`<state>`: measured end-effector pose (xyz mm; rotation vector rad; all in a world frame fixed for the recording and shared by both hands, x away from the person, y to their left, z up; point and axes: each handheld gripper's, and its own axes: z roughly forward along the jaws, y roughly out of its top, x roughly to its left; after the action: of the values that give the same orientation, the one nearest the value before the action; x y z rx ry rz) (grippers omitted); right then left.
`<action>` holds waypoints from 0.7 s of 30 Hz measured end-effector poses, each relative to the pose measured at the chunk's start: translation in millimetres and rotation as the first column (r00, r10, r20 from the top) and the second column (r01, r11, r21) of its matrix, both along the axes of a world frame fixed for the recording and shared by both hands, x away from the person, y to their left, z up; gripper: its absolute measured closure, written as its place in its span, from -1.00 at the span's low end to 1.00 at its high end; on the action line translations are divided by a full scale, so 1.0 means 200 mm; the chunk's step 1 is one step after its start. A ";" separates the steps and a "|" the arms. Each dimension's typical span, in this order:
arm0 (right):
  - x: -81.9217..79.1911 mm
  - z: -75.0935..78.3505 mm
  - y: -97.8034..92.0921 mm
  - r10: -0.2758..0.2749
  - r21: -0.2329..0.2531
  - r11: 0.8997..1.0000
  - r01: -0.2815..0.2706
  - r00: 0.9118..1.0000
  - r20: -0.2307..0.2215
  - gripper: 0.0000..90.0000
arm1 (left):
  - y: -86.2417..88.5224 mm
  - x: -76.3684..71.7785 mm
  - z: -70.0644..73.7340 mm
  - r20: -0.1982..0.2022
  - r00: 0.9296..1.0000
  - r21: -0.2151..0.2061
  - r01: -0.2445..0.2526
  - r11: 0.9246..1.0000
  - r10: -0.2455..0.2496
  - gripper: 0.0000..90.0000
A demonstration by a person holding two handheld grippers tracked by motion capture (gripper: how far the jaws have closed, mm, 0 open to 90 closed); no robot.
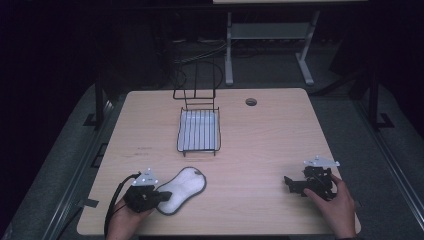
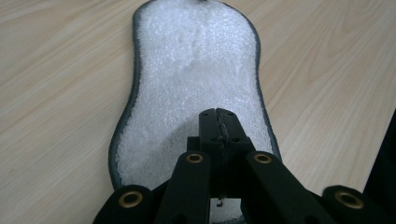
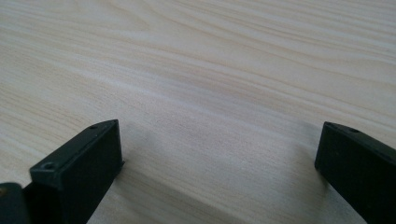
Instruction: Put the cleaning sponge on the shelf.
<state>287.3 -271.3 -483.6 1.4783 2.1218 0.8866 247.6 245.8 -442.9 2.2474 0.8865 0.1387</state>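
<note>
White fleece insole (image 1: pixel 181 190) lies near the table's (image 1: pixel 260 145) front; left gripper (image 1: pixel 161 196) is clamped on its near end, right gripper (image 1: pixel 289 184) gapes idle. Next, probably lift toward the wire rack (image 1: pixel 198 131).

The pad (image 1: pixel 181 189) lies on the table (image 1: pixel 260 150) before the wire rack (image 1: pixel 198 130), left gripper (image 1: pixel 159 196) at its near end.

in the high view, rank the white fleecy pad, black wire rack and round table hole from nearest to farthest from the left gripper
1. White fleecy pad with dark edging: touching the left gripper, whose jaws are closed over its near end.
2. Black wire rack: mid-table, beyond the pad.
3. Round hole in the tabletop: far edge, right of the rack.
</note>
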 end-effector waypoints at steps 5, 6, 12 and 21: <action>0.00 0.00 0.00 -0.001 0.001 1.000 0.001 1.000 -0.001 -0.99 | 0.03 0.00 0.00 -0.004 1.000 -0.001 -0.015 1.000 0.015 1.00; 0.00 0.00 0.00 -0.001 0.001 1.000 0.001 1.000 -0.001 -1.00 | 0.03 0.00 0.00 -0.004 1.000 0.001 -0.013 1.000 0.013 1.00; 0.00 0.00 0.00 0.000 0.000 1.000 0.000 1.000 0.000 -1.00 | 0.03 0.00 0.03 0.009 1.000 -0.022 -0.011 1.000 0.011 0.87; 0.00 0.00 0.00 0.000 0.000 1.000 0.000 1.000 0.000 -1.00 | 0.02 0.04 0.07 0.033 0.999 -0.030 -0.038 0.999 0.039 0.19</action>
<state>287.3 -271.3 -483.6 1.4779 2.1225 0.8860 256.6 250.4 -429.1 2.1952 0.9083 0.1789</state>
